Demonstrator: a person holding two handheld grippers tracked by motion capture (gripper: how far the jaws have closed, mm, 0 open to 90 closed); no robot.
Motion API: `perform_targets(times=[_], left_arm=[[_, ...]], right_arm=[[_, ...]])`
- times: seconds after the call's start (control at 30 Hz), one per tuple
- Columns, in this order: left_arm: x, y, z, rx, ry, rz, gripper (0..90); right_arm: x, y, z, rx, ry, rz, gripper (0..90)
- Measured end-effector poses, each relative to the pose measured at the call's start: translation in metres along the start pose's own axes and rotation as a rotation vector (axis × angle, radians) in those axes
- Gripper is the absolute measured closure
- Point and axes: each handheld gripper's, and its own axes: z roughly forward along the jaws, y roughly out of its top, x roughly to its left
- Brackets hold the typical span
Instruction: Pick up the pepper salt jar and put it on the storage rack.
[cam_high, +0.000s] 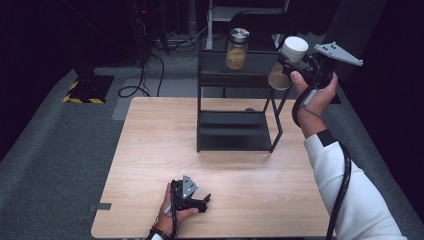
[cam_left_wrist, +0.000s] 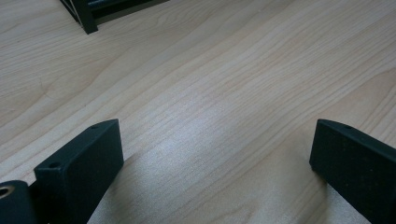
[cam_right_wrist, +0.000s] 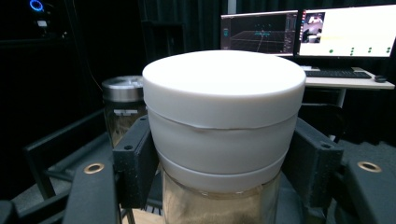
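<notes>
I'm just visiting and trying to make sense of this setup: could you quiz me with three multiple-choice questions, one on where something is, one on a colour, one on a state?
1. Where does the jar with the metal lid stand?
A. on the rack's top shelf
B. on the table beside the left gripper
C. on the floor

2. What colour is the lid of the held jar?
A. red
B. white
C. black

3. How is the left gripper?
A. shut on a jar
B. open, with nothing between its jaws
C. shut on a cloth

Answers:
1 A: the metal-lidded jar stands atop the black rack.
2 B: the right gripper clamps a white lid.
3 B: the left gripper shows bare table between spread jaws.
</notes>
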Motion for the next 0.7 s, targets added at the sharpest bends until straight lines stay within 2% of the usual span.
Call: perform_targets(times=[0.13, 0.43, 0.7], left_arm=[[0.0, 0.0, 0.0, 0.0, 0.0, 0.0, 2.6], [0.0, 0.0, 0.0, -0.001, 0.0, -0.001, 2.7], [0.0, 0.0, 0.0, -0.001, 0.0, 0.0, 2.6]], right_arm=[[0.002, 0.006, 0.011, 0.004, -0.007, -0.008, 34.0], [-0.001, 0.012, 0.038, 0.008, -0.022, 0.02, 34.0], [-0.003, 0.017, 0.059, 0.011, -0.054, 0.014, 34.0]])
